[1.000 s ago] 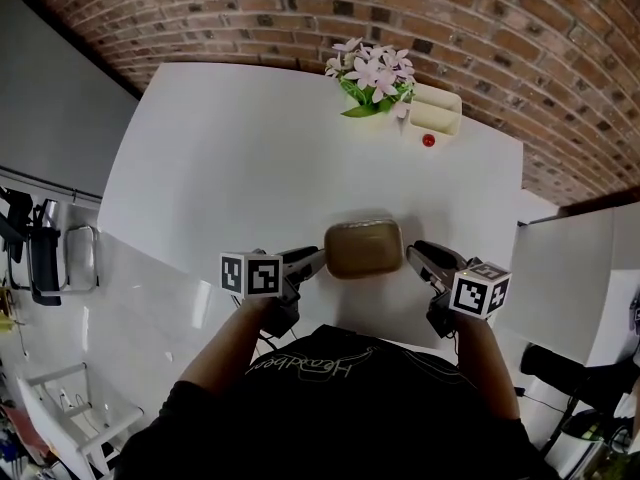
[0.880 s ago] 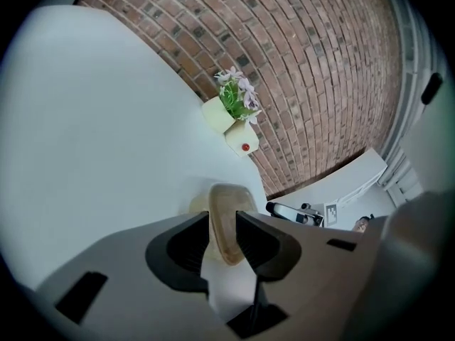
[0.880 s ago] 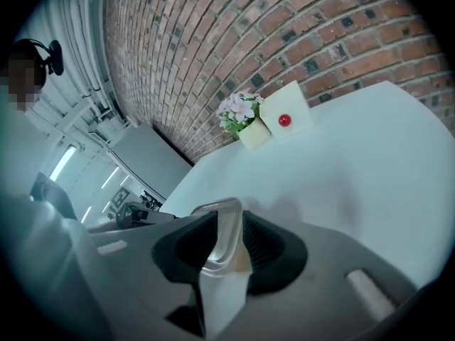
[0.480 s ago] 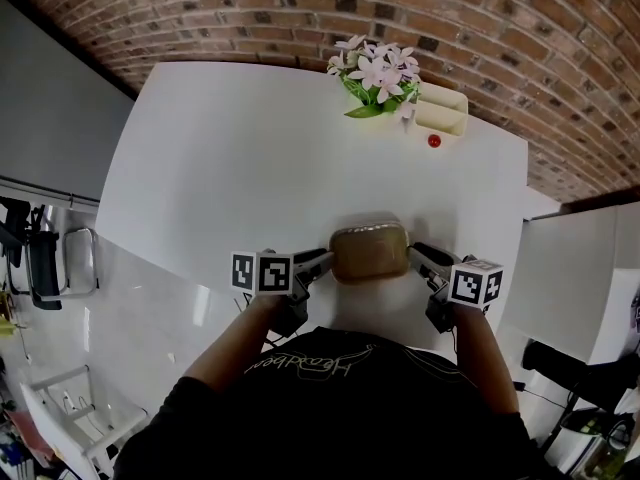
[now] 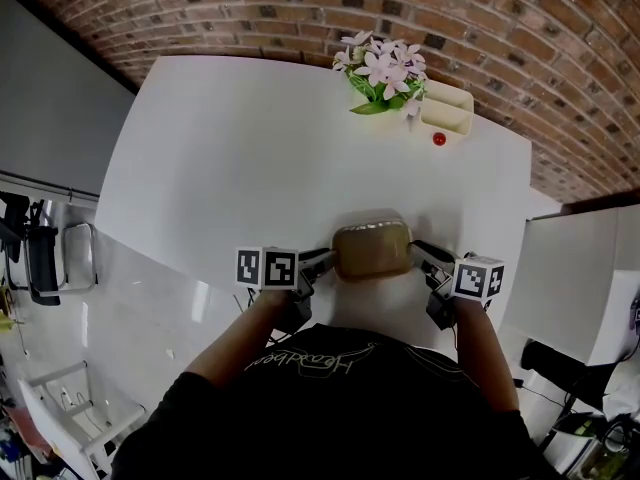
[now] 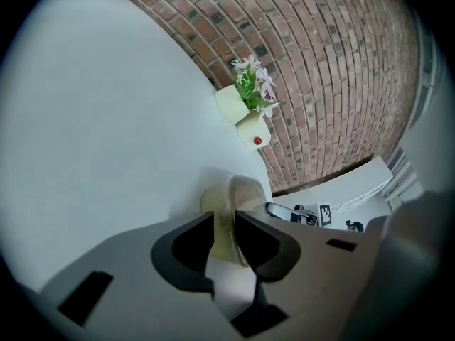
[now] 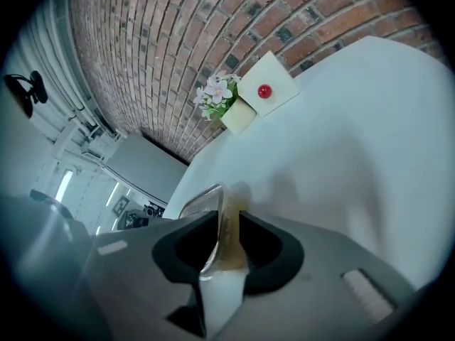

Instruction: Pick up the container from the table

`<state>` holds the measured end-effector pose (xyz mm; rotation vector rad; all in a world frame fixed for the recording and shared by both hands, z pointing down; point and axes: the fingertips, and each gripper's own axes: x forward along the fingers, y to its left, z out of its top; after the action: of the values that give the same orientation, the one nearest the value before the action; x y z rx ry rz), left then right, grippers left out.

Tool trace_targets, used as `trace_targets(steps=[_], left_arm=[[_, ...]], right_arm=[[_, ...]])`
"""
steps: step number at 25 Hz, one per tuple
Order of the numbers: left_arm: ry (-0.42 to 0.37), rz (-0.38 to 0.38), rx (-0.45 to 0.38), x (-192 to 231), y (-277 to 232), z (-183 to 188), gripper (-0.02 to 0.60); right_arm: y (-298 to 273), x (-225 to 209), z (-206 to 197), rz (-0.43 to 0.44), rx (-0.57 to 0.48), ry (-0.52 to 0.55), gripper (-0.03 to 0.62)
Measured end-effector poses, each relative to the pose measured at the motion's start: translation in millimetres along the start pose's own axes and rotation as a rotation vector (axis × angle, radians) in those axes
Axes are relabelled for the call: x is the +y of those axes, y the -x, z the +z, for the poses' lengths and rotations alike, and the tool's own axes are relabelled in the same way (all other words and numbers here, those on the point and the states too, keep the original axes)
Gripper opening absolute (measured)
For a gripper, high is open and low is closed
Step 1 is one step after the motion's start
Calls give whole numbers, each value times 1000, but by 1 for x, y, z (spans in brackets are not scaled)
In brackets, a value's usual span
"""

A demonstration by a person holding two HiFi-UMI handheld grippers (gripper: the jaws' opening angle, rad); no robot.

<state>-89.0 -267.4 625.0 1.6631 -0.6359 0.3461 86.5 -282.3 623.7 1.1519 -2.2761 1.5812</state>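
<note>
A rounded, rectangular container (image 5: 372, 250) of tan, slightly see-through plastic is shown from above, with a paler raised rim running around its top and softly curved corners. It is placed at the near edge of a white worktop (image 5: 250, 158), just in front of the person, with its long side running left to right. Whether it rests on the surface or is lifted just clear of it cannot be told. Its left end is gripped by the left hand-held gripper (image 5: 322, 262), and its right end by the right hand-held gripper (image 5: 424, 256). In the left gripper view the dark jaws are seen drawn close together, with the thin yellowish wall of the container (image 6: 238, 203) pinched between them. In the right gripper view the same is seen: the clear rim and amber wall of the container (image 7: 215, 215) are clamped in the narrow gap between the jaws. A cube with black-and-white square markers is carried on each gripper, and both are held by forearms reaching out from a dark shirt (image 5: 320, 408). At the far edge of the worktop, well apart from the container, a bunch of pink flowers (image 5: 380, 66) with green leaves is set, with a cream box (image 5: 446, 108) just to its right and a small red ball (image 5: 438, 139) close by the box. A curved red brick wall (image 5: 300, 8) is seen behind the worktop.
</note>
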Motion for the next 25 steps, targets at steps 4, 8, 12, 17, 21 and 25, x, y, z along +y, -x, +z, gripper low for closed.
trace_targets(steps=[4, 8, 12, 17, 21, 25], left_arm=[[27, -7, -12, 1, 0, 0, 97], [18, 8, -27, 0, 1, -1, 92], [-33, 47, -38, -2, 1, 1, 66], [-33, 69, -40, -2, 1, 0, 64], [-33, 80, -51, -2, 2, 1, 61], [-31, 91, -56, -4, 4, 1, 57]], right_arm=[[-1, 0, -1, 8, 6, -17, 96], [-3, 10, 0, 58, -3, -52, 80], [-4, 13, 1, 73, -6, -52, 64], [-3, 13, -1, 75, -14, -64, 60], [-4, 13, -1, 76, -22, -66, 57], [-2, 14, -2, 80, -25, -74, 52]])
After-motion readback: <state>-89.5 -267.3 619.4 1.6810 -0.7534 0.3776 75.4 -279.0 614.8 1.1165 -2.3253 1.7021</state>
